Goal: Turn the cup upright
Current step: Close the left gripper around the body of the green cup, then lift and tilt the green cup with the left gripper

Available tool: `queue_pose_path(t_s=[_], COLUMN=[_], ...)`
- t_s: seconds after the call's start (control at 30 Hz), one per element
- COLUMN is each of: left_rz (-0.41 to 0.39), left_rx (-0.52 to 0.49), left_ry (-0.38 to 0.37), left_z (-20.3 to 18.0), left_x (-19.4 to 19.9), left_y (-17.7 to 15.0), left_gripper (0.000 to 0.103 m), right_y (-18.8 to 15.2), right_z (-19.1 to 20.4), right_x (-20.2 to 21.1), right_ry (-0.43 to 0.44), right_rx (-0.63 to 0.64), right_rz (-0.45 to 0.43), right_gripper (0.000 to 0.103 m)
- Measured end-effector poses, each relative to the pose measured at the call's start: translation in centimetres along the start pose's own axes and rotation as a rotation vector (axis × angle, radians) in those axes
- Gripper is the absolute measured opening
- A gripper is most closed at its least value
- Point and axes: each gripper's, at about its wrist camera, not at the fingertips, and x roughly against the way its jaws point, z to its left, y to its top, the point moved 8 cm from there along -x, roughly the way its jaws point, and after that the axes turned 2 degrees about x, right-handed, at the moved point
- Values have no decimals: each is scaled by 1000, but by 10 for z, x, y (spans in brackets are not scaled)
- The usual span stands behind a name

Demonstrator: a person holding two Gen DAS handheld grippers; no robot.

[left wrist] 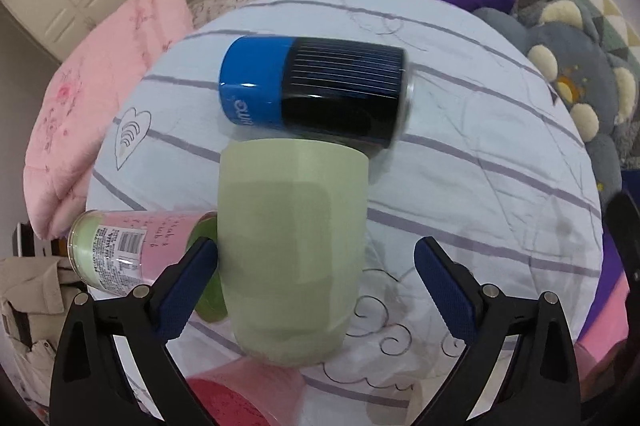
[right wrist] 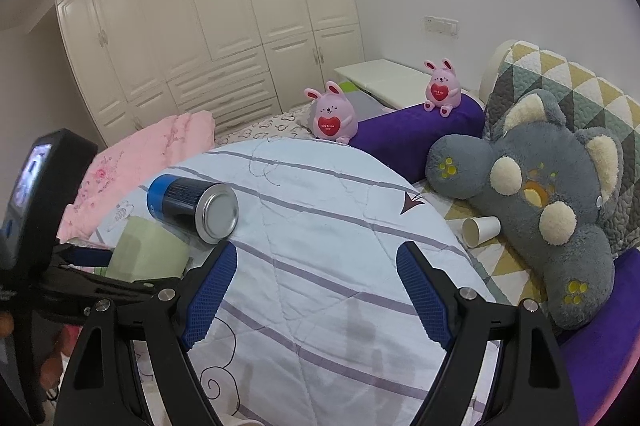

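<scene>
Bed [right wrist: 340,226], white quilt with purple stripes. Centre frame: blue-black cup [left wrist: 316,90] on its side; green cup [left wrist: 292,250] below it. Lower left: pink-labelled bottle [left wrist: 120,250] lying down. Paper cup [right wrist: 481,230] at right, on its side.

Cup [left wrist: 294,250] on the quilt [left wrist: 460,186] — can [left wrist: 314,92] behind it, bottle [left wrist: 124,250] left.

Blue can [left wrist: 314,88] & pink bottle [left wrist: 132,250] hemming green cup [left wrist: 292,250].
</scene>
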Motion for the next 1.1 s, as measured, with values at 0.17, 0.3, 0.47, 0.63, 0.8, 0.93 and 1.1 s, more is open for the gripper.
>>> queue_pose_path(t_s=[0.17, 0.3, 0.47, 0.63, 0.8, 0.93, 1.1], left_rz=[29, 36, 29, 21, 35, 34, 28], left_rx=[-18, -63, -94, -59, -13, -35, -93], left_ry=[34, 93, 151, 91, -27, -39, -91], left_z=[2, -4, -2, 1, -7, -26, -64], left_x=[-11, -17, -22, -18, -12, -6, 3], left_y=[5, 5, 5, 3, -2, -7, -10], left_gripper=[99, 98, 84, 84, 84, 84, 84], right_y=[-3, -6, -7, -10, -9, -8, -10], right_z=[-4, -5, -5, -7, -7, -10, -17], right_x=[-1, -2, -2, -4, -4, -2, 0], right_ry=[19, 30, 42, 42, 39, 33, 25], right_rx=[-8, -9, -10, -8, -9, -16, -30], right_rz=[7, 19, 22, 36, 31, 25, 22], right_gripper=[83, 83, 83, 83, 83, 83, 83])
